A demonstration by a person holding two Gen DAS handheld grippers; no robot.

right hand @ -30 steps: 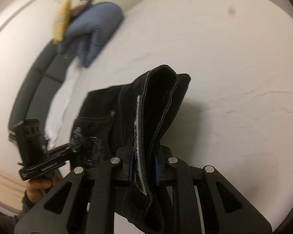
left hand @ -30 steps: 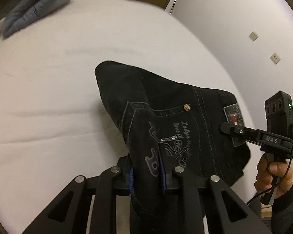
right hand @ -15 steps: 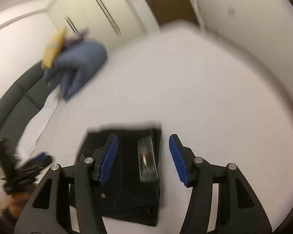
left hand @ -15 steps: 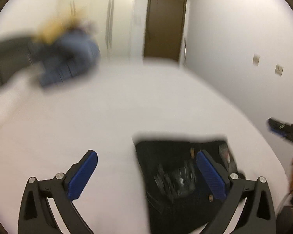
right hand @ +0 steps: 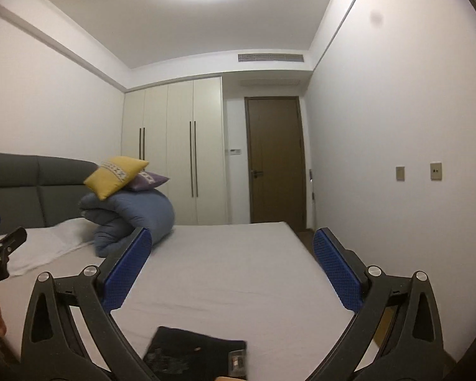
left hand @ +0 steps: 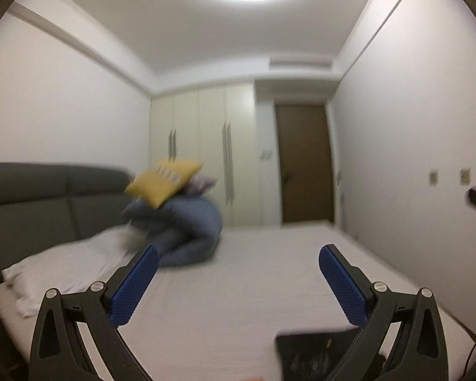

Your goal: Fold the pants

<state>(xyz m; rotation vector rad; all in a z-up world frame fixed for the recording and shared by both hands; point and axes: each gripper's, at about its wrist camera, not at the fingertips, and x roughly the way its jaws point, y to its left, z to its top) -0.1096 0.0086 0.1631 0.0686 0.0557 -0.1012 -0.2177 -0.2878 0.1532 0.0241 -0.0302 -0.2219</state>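
Below the right gripper (right hand: 230,273), whose blue pads stand wide apart on nothing, the folded black pants (right hand: 195,360) lie flat on the white bed (right hand: 238,254). The left gripper (left hand: 238,282) is likewise spread and empty, with the pants (left hand: 314,352) under its right finger; beyond both sit a blue duvet (right hand: 130,219) and yellow pillow (right hand: 115,173)

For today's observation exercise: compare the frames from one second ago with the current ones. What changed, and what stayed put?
Both grippers let go of the black pants. The left gripper and right gripper now stand open, lifted and tilted up toward the room. The pants lie folded on the white bed. The blue duvet stayed put.
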